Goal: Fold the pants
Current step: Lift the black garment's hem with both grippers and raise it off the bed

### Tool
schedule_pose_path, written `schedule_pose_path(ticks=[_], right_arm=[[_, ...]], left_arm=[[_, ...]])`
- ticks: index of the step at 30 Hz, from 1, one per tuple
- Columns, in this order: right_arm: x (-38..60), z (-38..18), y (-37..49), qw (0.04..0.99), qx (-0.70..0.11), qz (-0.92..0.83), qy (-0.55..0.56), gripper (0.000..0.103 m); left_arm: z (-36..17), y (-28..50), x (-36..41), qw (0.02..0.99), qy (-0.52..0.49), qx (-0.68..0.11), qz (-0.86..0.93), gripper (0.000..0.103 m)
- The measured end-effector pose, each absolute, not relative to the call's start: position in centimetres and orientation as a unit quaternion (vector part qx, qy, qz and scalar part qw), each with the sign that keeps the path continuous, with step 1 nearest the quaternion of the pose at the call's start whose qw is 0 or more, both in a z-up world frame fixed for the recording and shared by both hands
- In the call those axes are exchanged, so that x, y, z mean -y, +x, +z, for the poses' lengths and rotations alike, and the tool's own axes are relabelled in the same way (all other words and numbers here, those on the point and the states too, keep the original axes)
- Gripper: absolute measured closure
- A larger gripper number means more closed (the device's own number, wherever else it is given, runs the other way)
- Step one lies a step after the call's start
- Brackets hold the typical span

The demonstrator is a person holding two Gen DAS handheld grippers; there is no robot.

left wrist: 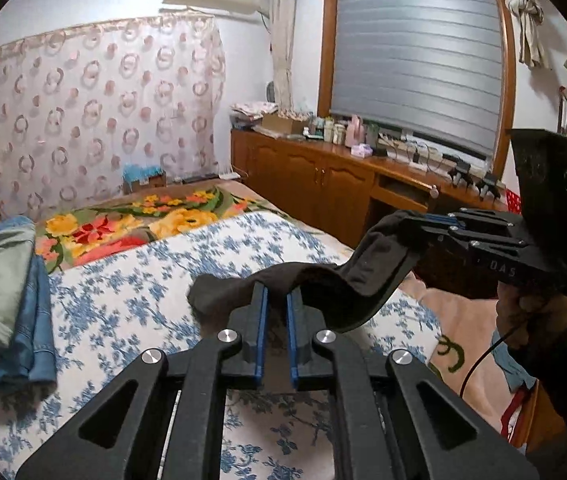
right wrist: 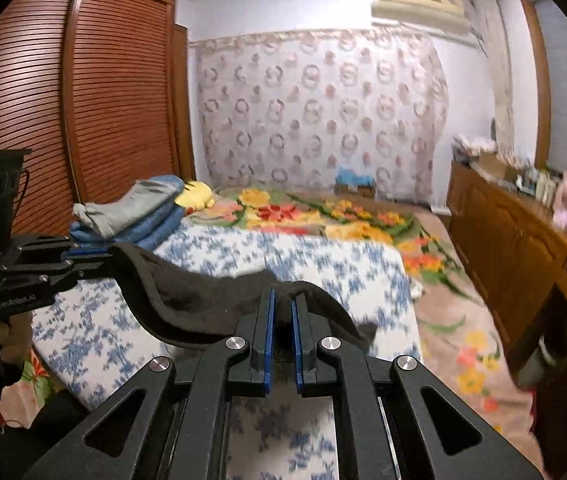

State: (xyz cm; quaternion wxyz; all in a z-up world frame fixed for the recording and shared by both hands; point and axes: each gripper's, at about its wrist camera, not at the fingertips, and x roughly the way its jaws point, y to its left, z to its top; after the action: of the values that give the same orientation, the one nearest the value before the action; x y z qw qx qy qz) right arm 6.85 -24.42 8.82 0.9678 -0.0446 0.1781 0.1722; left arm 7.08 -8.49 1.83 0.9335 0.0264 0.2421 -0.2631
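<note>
left gripper (left wrist: 277, 300) fingers pinch black pants (left wrist: 363, 280) | right gripper (right wrist: 281, 308) likewise | pant legs hidden below

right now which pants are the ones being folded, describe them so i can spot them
Above the blue-flowered bedspread, a black garment hangs between the left gripper and right gripper, both shut on it. Unlike the folded grey-green and denim clothes stacked near the wardrobe, it is dark and lifted.

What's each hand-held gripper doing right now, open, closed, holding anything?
Left hand-held gripper: closed on the black pants.
Right hand-held gripper: closed on the same black pants, the cloth hanging between the two.
</note>
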Motion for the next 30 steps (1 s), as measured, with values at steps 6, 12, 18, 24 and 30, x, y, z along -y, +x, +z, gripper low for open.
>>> schedule_pose_path(ticks=[6,12,18,24,30], right_arm=[[22.7,10.5,6.7,0.967,-0.152,0.194,-0.063,0.096],[22.1,12.3,6.7,0.966,-0.123,0.215,-0.069,0.096],[21.1,14.4,7.1,0.965,-0.088,0.236,-0.072,0.096],[21.6,10.8,9.2,0.955,-0.116,0.261,-0.075,0.096],[22.0,7.2,15.1,0.946,-0.171,0.269,-0.066,0.096]], left_arm=[[3.5,6.2,6.8,0.943,0.021,-0.219,-0.251,0.095],[6.4,5.2,4.6,0.956,0.023,-0.184,-0.228,0.095],[8.8,4.6,2.5,0.967,0.029,-0.154,-0.201,0.095],[6.4,6.3,1.3,0.966,0.024,-0.181,-0.182,0.095],[2.0,10.6,0.3,0.959,0.012,-0.229,-0.164,0.095]])
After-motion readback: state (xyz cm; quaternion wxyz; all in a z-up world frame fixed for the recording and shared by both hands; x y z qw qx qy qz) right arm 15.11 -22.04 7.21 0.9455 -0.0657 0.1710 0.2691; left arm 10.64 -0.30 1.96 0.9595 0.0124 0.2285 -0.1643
